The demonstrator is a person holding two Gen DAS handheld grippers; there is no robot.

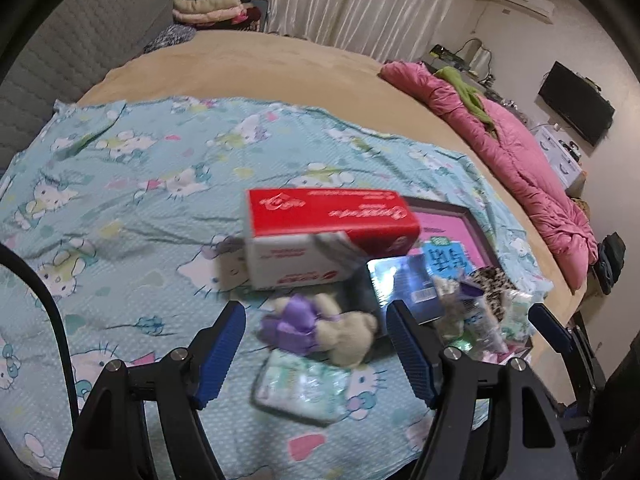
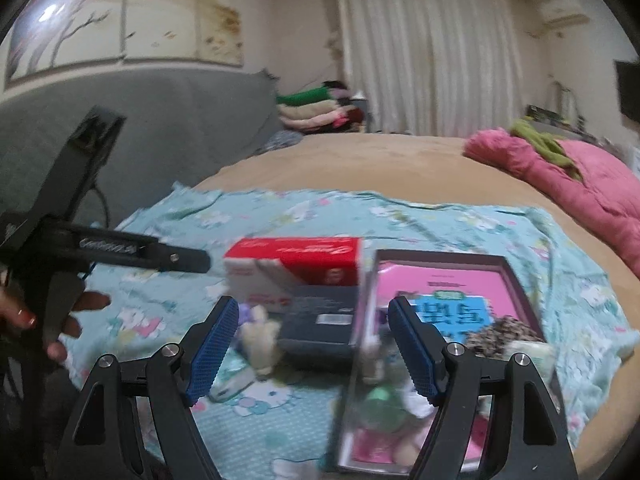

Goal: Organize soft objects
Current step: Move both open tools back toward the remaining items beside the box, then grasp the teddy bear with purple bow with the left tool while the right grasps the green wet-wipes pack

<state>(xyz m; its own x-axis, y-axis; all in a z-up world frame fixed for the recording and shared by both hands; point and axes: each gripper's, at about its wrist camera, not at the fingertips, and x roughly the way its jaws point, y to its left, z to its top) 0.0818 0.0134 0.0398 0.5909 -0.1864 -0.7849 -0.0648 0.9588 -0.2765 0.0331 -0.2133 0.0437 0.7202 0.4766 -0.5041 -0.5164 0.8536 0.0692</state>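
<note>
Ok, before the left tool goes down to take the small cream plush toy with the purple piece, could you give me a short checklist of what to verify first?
1. Left tool open: ok, blue pads wide apart, nothing between them.
2. Small cream plush toy with the purple piece free to lift: ok, it lies on top of the light blue cartoon-print cloth.
3. Toy lined up between the pads: ok in the left wrist view.
4. Neighbours clear: not ok, the pale green soft packet and the red and white cardboard box lie close.
5. Right tool out of the way: cannot tell; it is open and empty.
6. Sharp view: not ok, blurred.
</note>
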